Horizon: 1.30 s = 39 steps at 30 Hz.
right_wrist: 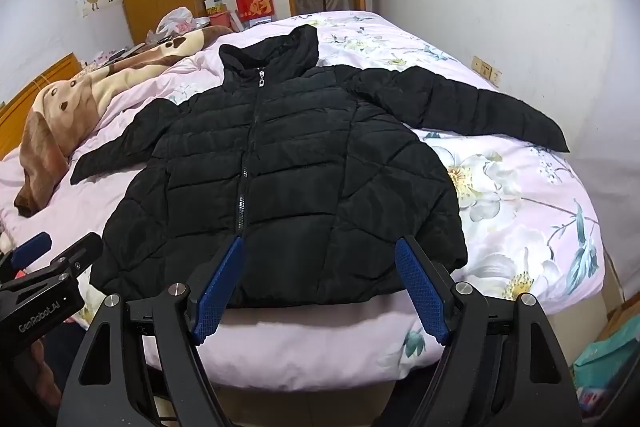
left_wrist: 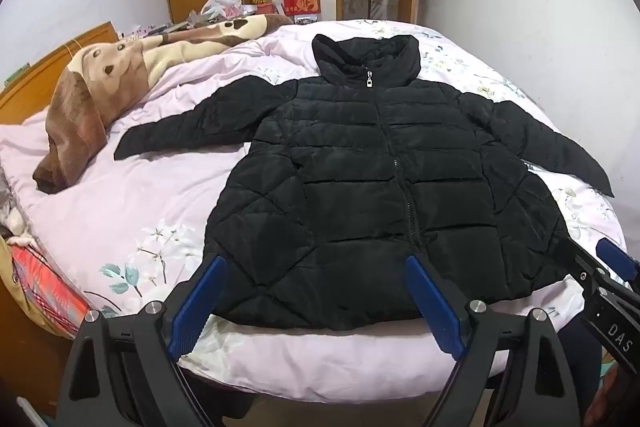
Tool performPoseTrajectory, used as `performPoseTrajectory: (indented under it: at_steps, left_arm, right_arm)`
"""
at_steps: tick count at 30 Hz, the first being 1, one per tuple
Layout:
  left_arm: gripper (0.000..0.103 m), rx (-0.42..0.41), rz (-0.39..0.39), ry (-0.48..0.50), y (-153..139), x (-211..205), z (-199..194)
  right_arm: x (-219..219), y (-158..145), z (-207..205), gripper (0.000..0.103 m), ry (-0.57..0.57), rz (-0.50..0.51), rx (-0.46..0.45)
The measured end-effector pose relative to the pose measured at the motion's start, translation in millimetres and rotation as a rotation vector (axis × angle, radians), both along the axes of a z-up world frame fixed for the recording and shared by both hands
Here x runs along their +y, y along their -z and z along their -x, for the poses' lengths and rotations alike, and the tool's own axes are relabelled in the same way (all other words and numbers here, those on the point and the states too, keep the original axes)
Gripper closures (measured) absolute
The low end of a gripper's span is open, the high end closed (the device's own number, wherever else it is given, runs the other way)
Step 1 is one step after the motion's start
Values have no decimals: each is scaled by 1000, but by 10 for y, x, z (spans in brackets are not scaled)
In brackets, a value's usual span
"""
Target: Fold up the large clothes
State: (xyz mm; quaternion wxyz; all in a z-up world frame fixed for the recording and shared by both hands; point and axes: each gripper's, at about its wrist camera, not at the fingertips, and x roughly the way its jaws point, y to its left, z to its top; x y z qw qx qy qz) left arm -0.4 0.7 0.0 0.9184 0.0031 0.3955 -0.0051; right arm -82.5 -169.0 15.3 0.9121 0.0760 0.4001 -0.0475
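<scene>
The black quilted puffer jacket (left_wrist: pixel 384 187) lay face up and zipped on the bed with the pale pink floral quilt (left_wrist: pixel 132 211), its collar at the far side, its hem along the near edge, and both sleeves spread out to left and right. The left gripper (left_wrist: pixel 316 307) hovered just short of the hem with its jaws wide open and nothing between them; the right gripper (right_wrist: pixel 320 291) hung the same way, jaws spread and empty, near the hem's right half.

Nothing had been folded yet, so the risks were those of a first grasp. The padding looked thick and slippery, and a shallow pinch would probably have caught only the top shell layer, so that the front lifted while the back stayed on the quilt. A deep bite at the hem might equally have taken the quilt with it and dragged the bedding. The hem sat close to the near edge of the bed, and an uneven pull could have slid the whole jacket toward the floor. The left sleeve (left_wrist: pixel 192 123) ended near the brown and cream plush dog blanket (left_wrist: pixel 100 87), which a swept sleeve might have snagged. Puffy fill also tends to spring open, so any fold made loosely would likely not have held
</scene>
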Motion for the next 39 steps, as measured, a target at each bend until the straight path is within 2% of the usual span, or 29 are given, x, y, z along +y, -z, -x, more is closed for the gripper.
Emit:
performPoseTrajectory:
  at_steps: [5, 10, 22, 32, 39]
  left_arm:
    - [12, 35, 73, 1, -1, 91, -23]
    - [12, 23, 35, 6, -65, 19, -70]
    - [12, 9, 52, -3, -113, 68, -55]
    - [12, 16, 66, -6, -89, 102, -31]
    - [12, 14, 66, -7, -80, 102, -25]
  right_arm:
    - [43, -22, -5, 26, -9, 20, -20]
    - [36, -34, -29, 26, -10, 27, -24]
    - [62, -68, -18, 25, -25, 28, -51]
    - [89, -66, -31, 26, -9, 55, -34]
    - [77, -63, -20, 26, -14, 36, -39]
